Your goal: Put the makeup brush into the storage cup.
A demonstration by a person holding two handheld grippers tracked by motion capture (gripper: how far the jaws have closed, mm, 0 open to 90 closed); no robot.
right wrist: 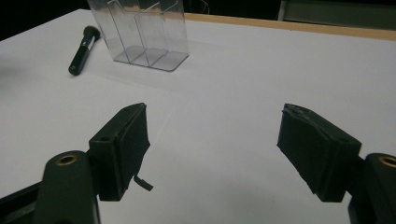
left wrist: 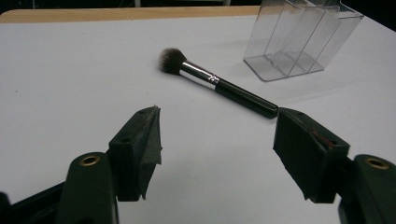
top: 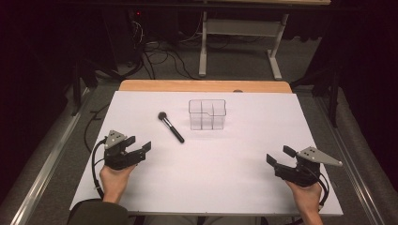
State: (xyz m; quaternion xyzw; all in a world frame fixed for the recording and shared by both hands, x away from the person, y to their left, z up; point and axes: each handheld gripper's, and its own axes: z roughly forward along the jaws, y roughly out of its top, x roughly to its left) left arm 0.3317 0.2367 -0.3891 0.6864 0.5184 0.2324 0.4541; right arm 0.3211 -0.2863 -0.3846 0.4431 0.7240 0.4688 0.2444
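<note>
Materials and finishes around the clear plastic organiser

The organiser is seen to be made of clear, glossy plastic with smooth walls through which its inner dividers are visible. Just left of it, the makeup brush is shown with a glossy black handle, a polished metal ferrule and soft, matt bristles. Under the organiser, the table is covered by a smooth, matt white sheet, and a strip of light wood is exposed behind the organiser. Nearer than the organiser, the left gripper and right gripper are made of matt black plastic, their pads faced with dull, slightly frayed black material, and brass-coloured metal inserts are set in the jaws.
</note>
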